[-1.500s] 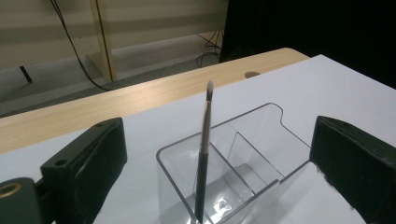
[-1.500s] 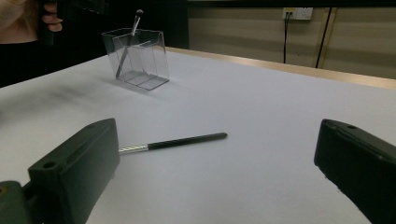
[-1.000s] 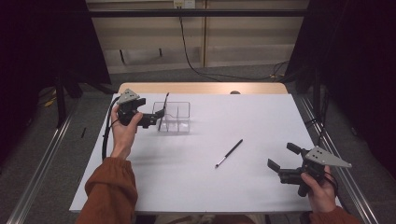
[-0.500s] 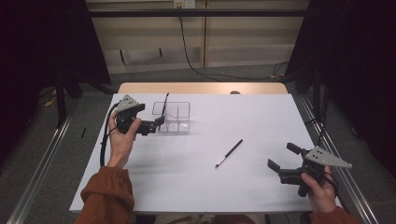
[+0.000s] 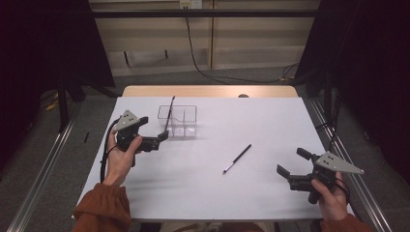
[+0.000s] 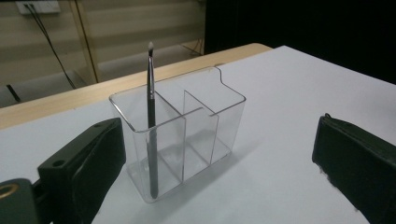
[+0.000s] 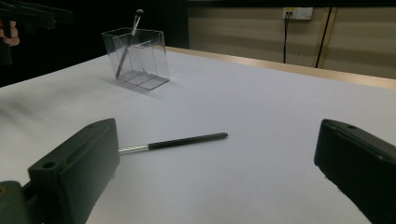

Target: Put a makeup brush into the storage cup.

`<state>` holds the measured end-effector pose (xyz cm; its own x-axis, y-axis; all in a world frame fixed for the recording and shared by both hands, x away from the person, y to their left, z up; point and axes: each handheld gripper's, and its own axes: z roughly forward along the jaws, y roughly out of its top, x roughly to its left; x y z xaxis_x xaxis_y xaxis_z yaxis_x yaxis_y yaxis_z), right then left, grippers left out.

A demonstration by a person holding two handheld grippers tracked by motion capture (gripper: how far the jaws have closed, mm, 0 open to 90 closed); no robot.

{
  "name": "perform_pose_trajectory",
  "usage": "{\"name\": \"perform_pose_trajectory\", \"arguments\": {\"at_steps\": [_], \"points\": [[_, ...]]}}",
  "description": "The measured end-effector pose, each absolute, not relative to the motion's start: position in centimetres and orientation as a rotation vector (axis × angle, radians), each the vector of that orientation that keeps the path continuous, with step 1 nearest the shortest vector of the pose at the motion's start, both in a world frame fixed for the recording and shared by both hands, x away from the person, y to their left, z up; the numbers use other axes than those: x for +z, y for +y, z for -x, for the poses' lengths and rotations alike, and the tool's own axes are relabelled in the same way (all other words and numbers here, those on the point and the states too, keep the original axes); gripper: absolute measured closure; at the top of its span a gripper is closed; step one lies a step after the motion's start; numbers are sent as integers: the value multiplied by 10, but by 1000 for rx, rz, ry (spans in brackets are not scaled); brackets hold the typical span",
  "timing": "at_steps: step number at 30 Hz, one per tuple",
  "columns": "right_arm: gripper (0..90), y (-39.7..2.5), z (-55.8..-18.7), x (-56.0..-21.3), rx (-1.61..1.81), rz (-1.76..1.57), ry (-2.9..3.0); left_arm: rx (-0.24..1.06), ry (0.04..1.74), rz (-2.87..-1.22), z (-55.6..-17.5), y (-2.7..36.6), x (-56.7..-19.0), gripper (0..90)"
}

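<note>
Left gripper (image 5: 162, 137), jaws apart and empty, is hovering left of centre beside organizer (image 5: 177, 121) holding upright brush (image 5: 169, 115); right gripper (image 5: 291, 162), also spread, is sitting lower right near loose brush (image 5: 237, 158).

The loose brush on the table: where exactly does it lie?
In the high view the loose brush lies flat on the white table, right of the clear organizer, apart from the right gripper.

A: Where does the high view sit?

B: Above the near edge of the table (image 5: 270, 125), looking forward and down across it to the back wall.

A: And the gripper views?

B: Both ride low. The left looks from close by at the clear organizer (image 6: 180, 135); the right looks across the sheet from well away, probably from the near right corner.

A: What do they share?

B: The organizer (image 7: 137, 57).
</note>
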<state>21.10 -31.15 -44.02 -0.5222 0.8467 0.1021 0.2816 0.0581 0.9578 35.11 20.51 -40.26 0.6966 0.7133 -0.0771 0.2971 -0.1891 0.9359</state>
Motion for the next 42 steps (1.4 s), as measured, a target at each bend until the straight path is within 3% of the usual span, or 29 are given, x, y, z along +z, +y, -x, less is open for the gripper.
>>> {"name": "perform_pose_trajectory", "arguments": {"at_steps": [42], "points": [[0,-309,-213,-440,1473,-1131,1842,555,917,-1652,-264,261,-423,25]]}}
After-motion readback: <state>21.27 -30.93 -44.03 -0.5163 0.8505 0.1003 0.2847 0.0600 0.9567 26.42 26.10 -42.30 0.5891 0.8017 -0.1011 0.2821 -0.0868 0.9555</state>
